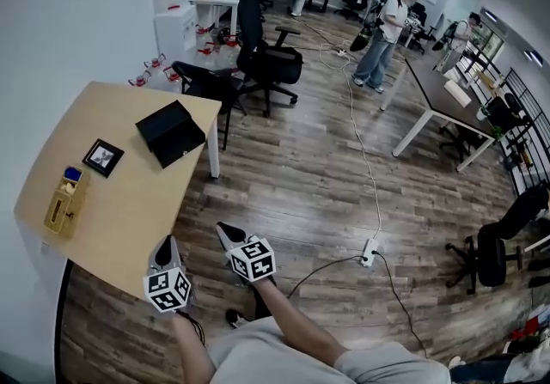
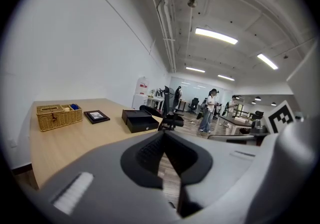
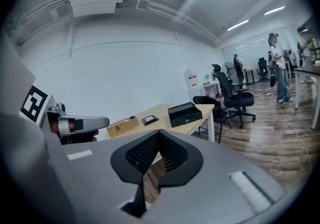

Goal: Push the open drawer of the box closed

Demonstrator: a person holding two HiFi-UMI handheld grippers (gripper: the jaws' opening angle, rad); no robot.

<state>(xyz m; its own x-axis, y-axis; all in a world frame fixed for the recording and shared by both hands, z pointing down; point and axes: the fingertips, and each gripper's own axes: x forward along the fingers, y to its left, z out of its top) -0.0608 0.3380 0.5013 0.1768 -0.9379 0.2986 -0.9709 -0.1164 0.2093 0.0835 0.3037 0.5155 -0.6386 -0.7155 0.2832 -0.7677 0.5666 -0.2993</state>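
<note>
Evidently nothing is under way yet: the 2 tongs hang low at the near corner of the bench (image 1: 120, 202), well apart from the black drawer box (image 1: 172, 133), which reads as a starting stance ahead of a reach. Left tongs (image 1: 166, 246) and right tongs (image 1: 229, 233) each have their tips pressed together with nothing between them, a sensible shape for pushing with a blunt end. The box sits near the bench's far right edge, beyond a framed picture (image 1: 103, 156) and a wicker basket (image 1: 64, 200). It is matt black, low and squarish, its drawer seemingly slid partly out, with a small pale fitting on the front
</note>
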